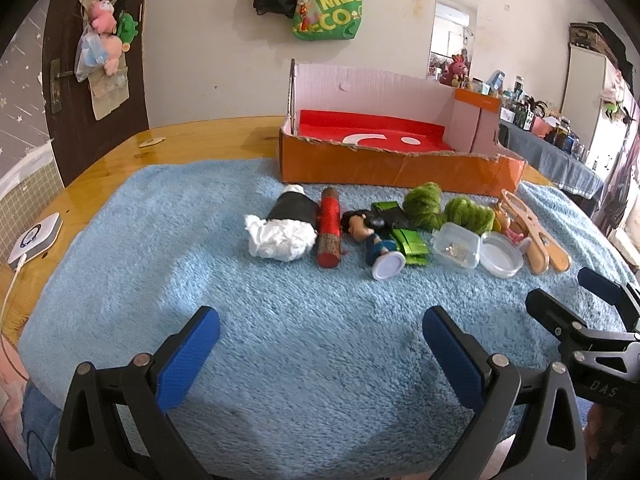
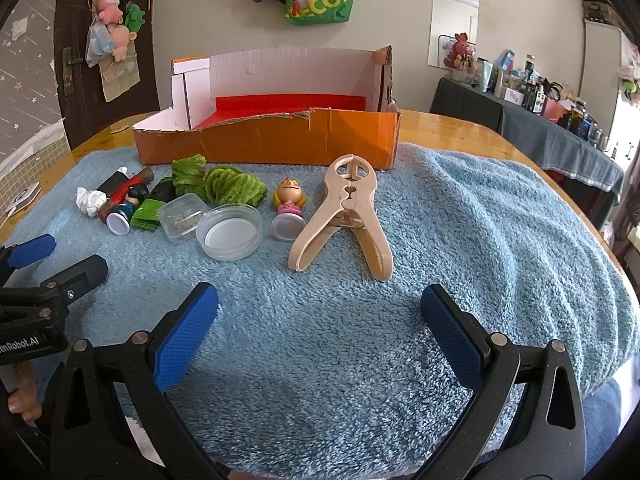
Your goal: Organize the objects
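An orange cardboard box (image 1: 400,168) (image 2: 264,144) with a red lining stands open at the back of a blue towel (image 1: 280,320). A row of small objects lies in front of it: a black-and-white wad (image 1: 286,224), a red spool (image 1: 330,232), a dark-haired figurine (image 1: 372,240), green packets (image 1: 410,242), green yarn (image 2: 228,188), a clear box (image 2: 182,218), a clear lid (image 2: 230,236), a yellow-haired figurine (image 2: 289,204) and a beige clamp (image 2: 348,216). My left gripper (image 1: 320,344) and right gripper (image 2: 320,320) are both open and empty, above the towel in front of the row.
The towel covers a wooden table (image 1: 192,140). A white device with a cable (image 1: 36,240) lies at the table's left edge. A cluttered side table (image 2: 560,128) stands to the right. Bags hang on the wall behind.
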The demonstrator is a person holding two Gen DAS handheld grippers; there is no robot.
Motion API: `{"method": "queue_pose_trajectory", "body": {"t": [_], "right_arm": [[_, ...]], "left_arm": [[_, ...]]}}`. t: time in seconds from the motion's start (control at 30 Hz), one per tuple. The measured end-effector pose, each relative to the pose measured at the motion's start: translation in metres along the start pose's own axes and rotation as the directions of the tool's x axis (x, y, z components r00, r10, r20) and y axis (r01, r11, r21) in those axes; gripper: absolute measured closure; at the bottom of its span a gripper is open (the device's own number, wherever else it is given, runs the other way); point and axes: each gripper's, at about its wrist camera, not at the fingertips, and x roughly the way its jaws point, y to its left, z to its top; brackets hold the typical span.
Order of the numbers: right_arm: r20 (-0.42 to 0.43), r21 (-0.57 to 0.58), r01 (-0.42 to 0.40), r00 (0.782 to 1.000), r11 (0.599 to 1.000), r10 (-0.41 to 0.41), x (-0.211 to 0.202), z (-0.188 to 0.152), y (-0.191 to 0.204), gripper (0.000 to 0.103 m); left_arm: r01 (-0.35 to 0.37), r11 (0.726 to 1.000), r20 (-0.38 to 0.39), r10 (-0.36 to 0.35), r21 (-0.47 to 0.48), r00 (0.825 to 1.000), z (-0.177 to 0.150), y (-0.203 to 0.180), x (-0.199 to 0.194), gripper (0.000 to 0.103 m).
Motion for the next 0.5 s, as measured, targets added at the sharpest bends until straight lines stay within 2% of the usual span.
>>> {"method": "queue_pose_trajectory", "body": {"t": [0.23,0.5], "right_arm": [[0.033,-0.001,0.023,0.999,1.0,-0.023,-0.007,0.02,-0.004,0.0],[-0.006,0.07,0.033,0.999,0.997,-0.032,0.009,0.052,-0.026,0.0]], "left_arm": [[0.014,1.0,-0.007,-0.015,-0.008,1.0,0.028,0.016,0.0,0.0],[0.001,1.0,-0.031,0.0,0.016,1.0,0.059,0.039,0.008,0.0]]}}
